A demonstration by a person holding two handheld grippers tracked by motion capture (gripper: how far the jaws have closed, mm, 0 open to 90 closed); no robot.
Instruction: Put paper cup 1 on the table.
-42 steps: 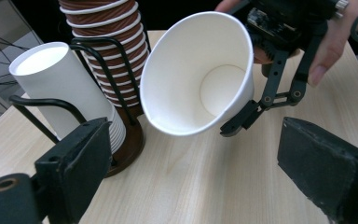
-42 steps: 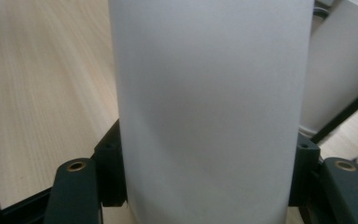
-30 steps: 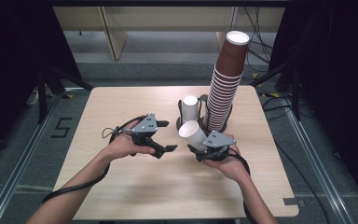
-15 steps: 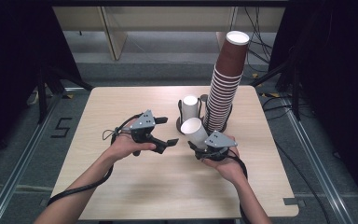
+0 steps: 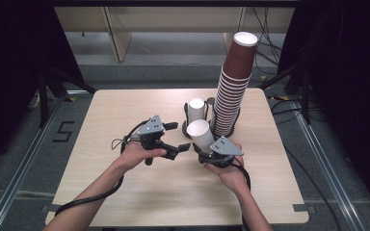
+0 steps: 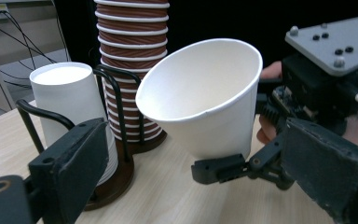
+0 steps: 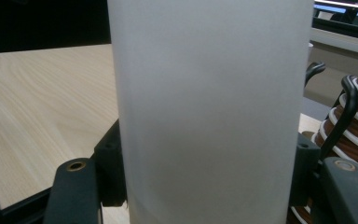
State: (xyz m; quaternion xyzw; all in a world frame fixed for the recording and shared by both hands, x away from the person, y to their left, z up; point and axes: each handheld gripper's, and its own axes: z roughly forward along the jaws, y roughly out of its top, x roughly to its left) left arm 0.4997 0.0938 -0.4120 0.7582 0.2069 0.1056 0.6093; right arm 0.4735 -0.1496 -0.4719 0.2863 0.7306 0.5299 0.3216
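A white paper cup (image 5: 200, 135) is held tilted just above the table, its mouth turned toward the left gripper. My right gripper (image 5: 201, 147) is shut on its lower wall. The cup (image 7: 209, 112) stands close between the right gripper's (image 7: 207, 186) two black jaws. My left gripper (image 5: 178, 137) points right at the cup, open, with nothing between its jaws, which have just been opening a little. From the left gripper (image 6: 191, 196), the cup's open mouth (image 6: 200, 84) faces me, with the right gripper (image 6: 242, 168) beneath it.
Behind the hands stands a dark wire holder with a short stack of upside-down white cups (image 5: 196, 109) and a tall stack of brown ribbed cups (image 5: 233, 86). The wooden table (image 5: 101, 144) has free room left and in front. Cables trail from both grippers.
The left gripper's jaws stand slightly wider than before. Both hands and the held cup have stayed almost in place.
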